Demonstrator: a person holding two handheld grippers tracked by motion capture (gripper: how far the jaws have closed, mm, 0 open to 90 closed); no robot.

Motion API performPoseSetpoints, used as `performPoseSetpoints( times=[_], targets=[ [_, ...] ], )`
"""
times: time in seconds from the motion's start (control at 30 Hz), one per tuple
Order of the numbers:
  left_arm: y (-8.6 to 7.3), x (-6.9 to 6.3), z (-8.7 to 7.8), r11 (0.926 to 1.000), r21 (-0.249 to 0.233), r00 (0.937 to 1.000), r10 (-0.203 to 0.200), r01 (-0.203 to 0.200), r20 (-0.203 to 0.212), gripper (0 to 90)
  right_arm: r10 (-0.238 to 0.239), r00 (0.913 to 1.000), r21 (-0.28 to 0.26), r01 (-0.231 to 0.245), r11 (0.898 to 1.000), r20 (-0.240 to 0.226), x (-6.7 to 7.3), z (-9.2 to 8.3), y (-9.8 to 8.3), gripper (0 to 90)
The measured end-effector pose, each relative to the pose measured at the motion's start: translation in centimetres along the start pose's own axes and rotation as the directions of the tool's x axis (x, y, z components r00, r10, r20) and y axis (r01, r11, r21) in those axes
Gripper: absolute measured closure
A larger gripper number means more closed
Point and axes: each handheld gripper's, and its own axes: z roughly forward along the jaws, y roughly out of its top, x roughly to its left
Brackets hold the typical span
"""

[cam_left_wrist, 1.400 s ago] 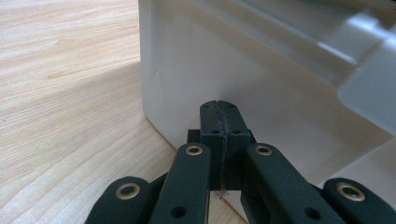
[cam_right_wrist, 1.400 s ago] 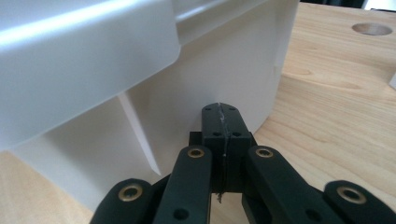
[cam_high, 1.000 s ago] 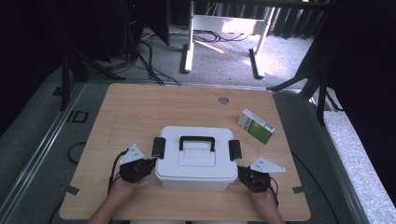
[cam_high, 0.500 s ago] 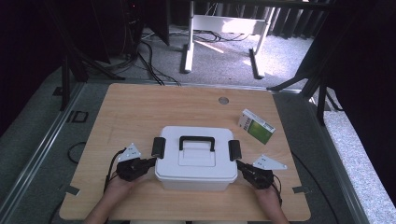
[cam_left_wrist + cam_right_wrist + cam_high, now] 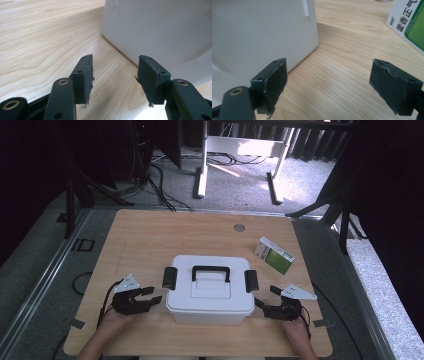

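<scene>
One white box (image 5: 209, 290), two black latches (image 5: 170, 278), two open tongs (image 5: 156, 294).

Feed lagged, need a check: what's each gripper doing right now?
Left gripper: open, jaws just opening, nothing between them, beside the white box.
Right gripper: open, jaws just opening, nothing between them, beside the box.

- Table (image 5: 150, 240): light wood top, rounded corners, small round grommet (image 5: 239, 227) near far edge.
- White lidded box (image 5: 208, 290) with black handle and side latches sits near front centre.
- Green-and-white carton (image 5: 274, 255) lies flat, right of box, apart.
</scene>
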Motion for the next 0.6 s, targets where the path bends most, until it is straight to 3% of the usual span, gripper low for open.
performPoseSetpoints(
  times=[0.13, 0.23, 0.3, 0.4, 0.53, 0.57, 0.6],
  targets=[
    [-0.4, 0.7, -0.8, 0.9998, 0.020, 0.9999, 0.007, -0.007, 0.016, 38.2, -0.004, 0.9999, 0.002, 0.004, 1.000, 0.010, -0.3, -0.2, 0.0, 13.3],
    [-0.7, 1.3, -1.5, 0.9981, 0.062, 0.9996, 0.003, -0.005, 0.028, 27.6, -0.010, 0.9999, -0.009, 0.011, 1.000, 0.009, -0.4, -0.6, 0.0, 13.2],
    [-0.9, 1.8, -2.1, 0.9947, 0.102, 0.9999, 0.003, -0.005, 0.016, 24.3, -0.019, 0.9998, -0.013, 0.019, 1.000, 0.007, -0.6, -0.9, -0.1, 12.9],
    [-1.0, 2.3, -2.9, 0.9914, 0.131, 0.9995, 0.003, -0.007, 0.032, 18.0, -0.030, 0.9996, -0.021, 0.030, 0.999, 0.000, -0.8, -1.2, -0.2, 12.4],
    [-1.1, 3.2, -4.9, 0.9788, 0.198, 0.9985, 0.046, -0.051, 0.029, 15.2, -0.024, 0.9997, -0.015, 0.024, 1.000, -0.005, -1.1, -1.7, -0.4, 12.9],
    [-1.1, 3.2, -4.9, 0.9788, 0.198, 0.9985, 0.046, -0.051, 0.029, 15.3, -0.024, 0.9997, -0.015, 0.024, 1.000, -0.005, -1.1, -1.7, -0.4, 12.9],
    [-1.1, 3.4, -5.4, 0.9720, 0.227, 0.9982, 0.055, -0.059, 0.021, 15.3, -0.028, 0.9996, -0.018, 0.028, 0.999, -0.009, -1.1, -1.8, -0.4, 13.0]
  ],
)
